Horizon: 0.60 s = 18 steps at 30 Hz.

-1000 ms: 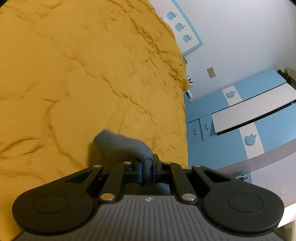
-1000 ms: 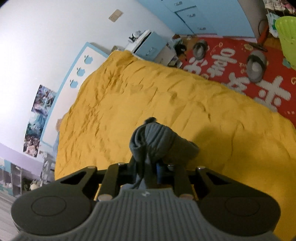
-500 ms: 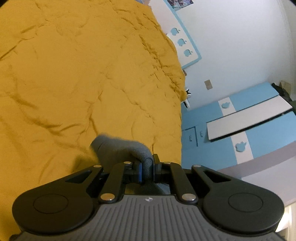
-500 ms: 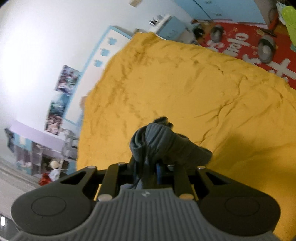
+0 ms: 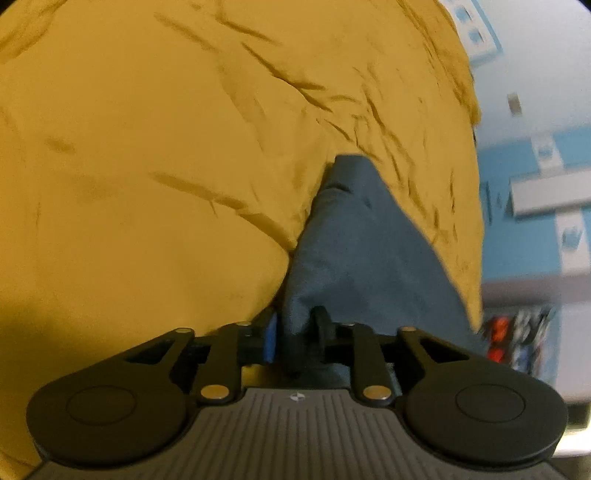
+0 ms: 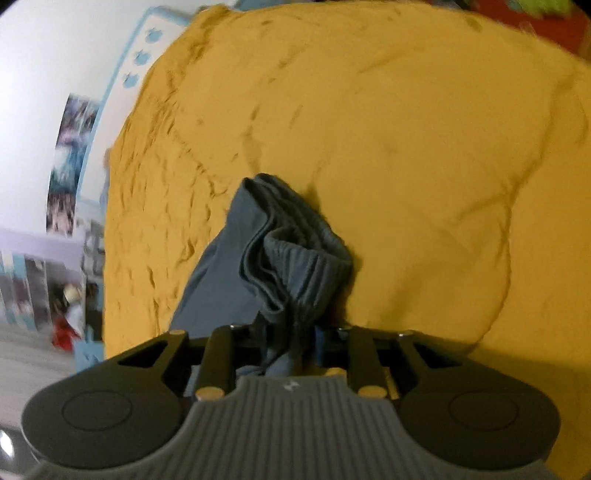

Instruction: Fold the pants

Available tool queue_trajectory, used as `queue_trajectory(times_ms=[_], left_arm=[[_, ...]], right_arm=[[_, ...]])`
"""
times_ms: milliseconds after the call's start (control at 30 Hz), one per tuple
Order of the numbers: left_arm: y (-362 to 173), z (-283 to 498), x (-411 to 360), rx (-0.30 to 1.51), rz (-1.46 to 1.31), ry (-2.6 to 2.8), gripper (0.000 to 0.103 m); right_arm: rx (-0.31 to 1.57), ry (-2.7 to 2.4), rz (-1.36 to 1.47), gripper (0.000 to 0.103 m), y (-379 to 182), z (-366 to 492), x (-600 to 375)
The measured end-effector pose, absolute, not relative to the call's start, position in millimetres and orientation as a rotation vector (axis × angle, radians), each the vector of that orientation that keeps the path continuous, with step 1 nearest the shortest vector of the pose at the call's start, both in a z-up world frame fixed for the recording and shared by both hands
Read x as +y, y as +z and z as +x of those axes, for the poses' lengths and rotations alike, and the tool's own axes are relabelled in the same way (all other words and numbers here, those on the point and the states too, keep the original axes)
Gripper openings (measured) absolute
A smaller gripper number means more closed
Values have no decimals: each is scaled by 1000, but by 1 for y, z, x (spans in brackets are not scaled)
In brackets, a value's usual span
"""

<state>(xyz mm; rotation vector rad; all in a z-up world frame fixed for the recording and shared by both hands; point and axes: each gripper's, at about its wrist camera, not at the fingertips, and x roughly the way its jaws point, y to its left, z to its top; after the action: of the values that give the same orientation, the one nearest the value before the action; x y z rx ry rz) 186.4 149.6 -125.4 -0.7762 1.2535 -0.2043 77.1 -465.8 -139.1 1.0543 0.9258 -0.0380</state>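
The grey-blue pants (image 5: 354, 236) stretch forward from my left gripper (image 5: 295, 332) over the yellow bedspread (image 5: 147, 147). The left gripper is shut on a bunched edge of the fabric. In the right wrist view the pants (image 6: 291, 251) show a ribbed waistband, bunched and folded, just in front of my right gripper (image 6: 299, 336), which is shut on that fabric. Both grippers hold the pants low over the bed. The rest of the pants is hidden behind the gripper bodies.
The yellow bedspread (image 6: 406, 147) fills most of both views. A white wall with a blue panel (image 5: 476, 33) and blue cabinets (image 5: 535, 221) stand past the bed's right edge. Posters (image 6: 70, 147) and shelves (image 6: 44, 280) are at the left.
Both grippers have swung down and forward toward the bed. The pants, earlier a small bunch at the fingers, now spread out ahead over the bedspread. Both grips are unchanged.
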Motion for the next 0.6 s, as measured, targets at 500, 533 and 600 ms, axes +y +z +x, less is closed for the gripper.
queue_trajectory(times_ms=[500,533,600], left_arm=[[-111,282,129,1116,-618,-317,65],[-120,288,126,1127,-633,-314,65],[-130,290,130,1133,-661,-314,64]], right_arm=[[881,48,676,53,-67,131,-505],[892,64,664,53,-69,140,-505],[905,79,639,53,-78,158,-504]])
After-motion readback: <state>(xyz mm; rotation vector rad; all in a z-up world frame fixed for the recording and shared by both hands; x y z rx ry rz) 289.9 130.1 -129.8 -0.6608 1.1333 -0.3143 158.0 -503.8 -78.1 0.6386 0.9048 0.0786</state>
